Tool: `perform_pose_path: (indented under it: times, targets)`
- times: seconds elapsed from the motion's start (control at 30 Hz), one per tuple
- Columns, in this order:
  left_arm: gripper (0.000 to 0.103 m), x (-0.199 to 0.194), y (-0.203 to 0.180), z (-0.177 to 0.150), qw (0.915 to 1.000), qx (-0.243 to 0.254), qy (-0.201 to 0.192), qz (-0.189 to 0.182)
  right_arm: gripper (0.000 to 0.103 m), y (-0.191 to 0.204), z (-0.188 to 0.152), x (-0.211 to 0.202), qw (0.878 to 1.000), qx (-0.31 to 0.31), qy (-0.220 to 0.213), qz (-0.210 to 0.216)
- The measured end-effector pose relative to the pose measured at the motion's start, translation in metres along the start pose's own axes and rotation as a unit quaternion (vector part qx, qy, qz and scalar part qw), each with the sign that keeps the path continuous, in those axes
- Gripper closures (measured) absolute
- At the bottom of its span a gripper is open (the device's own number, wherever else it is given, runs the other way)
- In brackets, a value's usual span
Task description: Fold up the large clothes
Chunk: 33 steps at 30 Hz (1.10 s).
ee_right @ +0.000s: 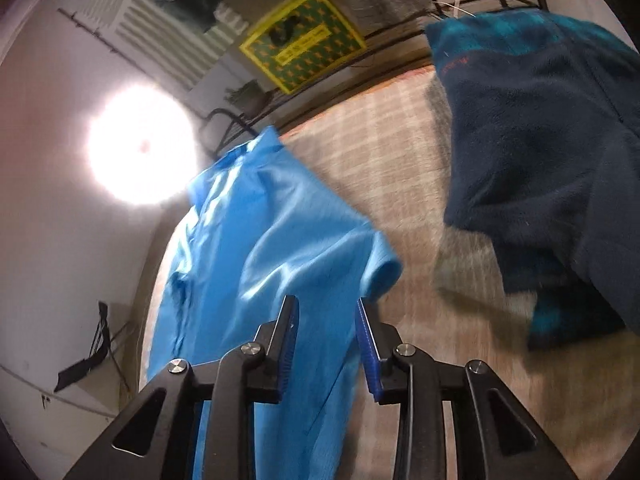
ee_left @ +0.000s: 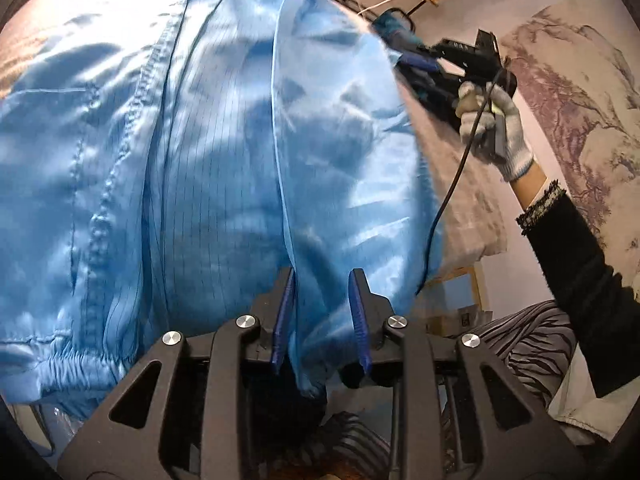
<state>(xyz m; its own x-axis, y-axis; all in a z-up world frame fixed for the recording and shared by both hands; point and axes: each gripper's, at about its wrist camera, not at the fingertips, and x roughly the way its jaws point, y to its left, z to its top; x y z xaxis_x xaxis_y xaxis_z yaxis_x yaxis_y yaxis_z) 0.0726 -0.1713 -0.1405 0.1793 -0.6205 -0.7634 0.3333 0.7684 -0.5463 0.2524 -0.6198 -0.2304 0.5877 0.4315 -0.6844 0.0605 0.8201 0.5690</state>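
Left gripper: the left gripper (ee_left: pixel 322 276) has its blue-padded jaws a narrow gap apart; a hem edge of the shiny light-blue pinstriped work coat (ee_left: pixel 192 152) runs between them, but the pads do not look pressed on it, so I read it as let go.
Right gripper: the right gripper (ee_right: pixel 327 304), seen in its own view, also stands narrowly open with the same blue cloth passing under and between its fingers, not pinched; in the left view it sits at the far edge of the coat, held by a hand in a white knit glove (ee_left: pixel 496 132).
Coat: lies spread over the pale woven table cover (ee_right: pixel 384 152), one sleeve with an elastic cuff (ee_left: pixel 68 364) at the near left, and a layer folded over along a long straight edge (the collar end points away from the left camera).
Other garment: a dark navy fleece with teal trim (ee_right: pixel 540 152) lies beside it, still in a loose heap.
Progress: seemingly early to middle; one fold looks laid and released.
Left to do: further folds to make the coat compact, then probably the fleece.
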Motion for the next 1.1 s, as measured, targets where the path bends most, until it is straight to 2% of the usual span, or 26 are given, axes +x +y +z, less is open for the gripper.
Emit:
perform_pose_path:
  times: [0.1,0.2,0.27,0.33,0.37,0.4,0.43,0.57,0.67,0.73,0.77,0.8,0.87,0.97,1.1]
  targets:
    - [0.075,-0.009,-0.002,-0.010,0.9992,0.002,-0.033,0.023,0.072,0.011,-0.010,-0.027,1.000,-0.015,-0.005,0.016]
    - [0.075,-0.010,-0.022,-0.019,0.9989,0.023,-0.040,0.006,0.071,0.019,-0.027,-0.064,0.998,-0.019,-0.019,0.048]
    - [0.075,-0.006,-0.047,-0.026,0.9966,0.068,-0.045,0.011,0.071,0.023,-0.040,-0.086,0.997,-0.015,-0.027,0.070]
    - [0.070,0.000,-0.070,-0.033,0.9929,0.109,-0.045,0.014,0.070,0.024,-0.055,-0.109,0.996,-0.009,-0.034,0.087]
    - [0.063,0.008,-0.083,-0.039,0.9896,0.137,-0.040,0.016,0.069,0.025,-0.062,-0.118,0.995,-0.007,-0.037,0.092]
    - [0.060,0.014,-0.092,-0.043,0.9872,0.154,-0.036,0.019,0.068,0.025,-0.068,-0.125,0.994,-0.007,-0.039,0.097]
    - [0.060,0.020,-0.099,-0.047,0.9845,0.171,-0.031,0.024,0.066,0.023,-0.076,-0.133,0.994,-0.007,-0.041,0.102]
    - [0.060,0.063,-0.124,-0.059,0.9602,0.265,-0.005,0.088,0.065,0.013,-0.098,-0.147,0.994,-0.005,-0.040,0.106]
    - [0.060,0.084,-0.122,-0.063,0.9478,0.290,0.009,0.133,0.065,-0.001,-0.102,-0.149,0.993,0.015,-0.040,0.107]
    - [0.060,0.093,-0.117,-0.059,0.9444,0.289,0.009,0.156,0.065,-0.011,-0.100,-0.148,0.991,0.034,-0.042,0.119]
    - [0.067,0.097,-0.114,-0.057,0.9457,0.286,0.016,0.154,0.065,-0.015,-0.098,-0.146,0.990,0.040,-0.042,0.125]
    - [0.082,0.099,-0.111,-0.055,0.9470,0.281,0.017,0.155,0.065,-0.017,-0.096,-0.143,0.990,0.046,-0.041,0.130]
    - [0.100,0.100,-0.104,-0.051,0.9501,0.272,0.018,0.151,0.065,-0.020,-0.090,-0.133,0.989,0.052,-0.038,0.134]
    - [0.102,0.086,-0.095,-0.039,0.9702,0.220,0.024,0.097,0.066,-0.018,-0.080,-0.106,0.990,0.052,-0.026,0.129]
    - [0.103,0.063,-0.094,-0.030,0.9825,0.180,0.017,0.043,0.067,-0.010,-0.064,-0.058,0.996,0.034,0.001,0.084]
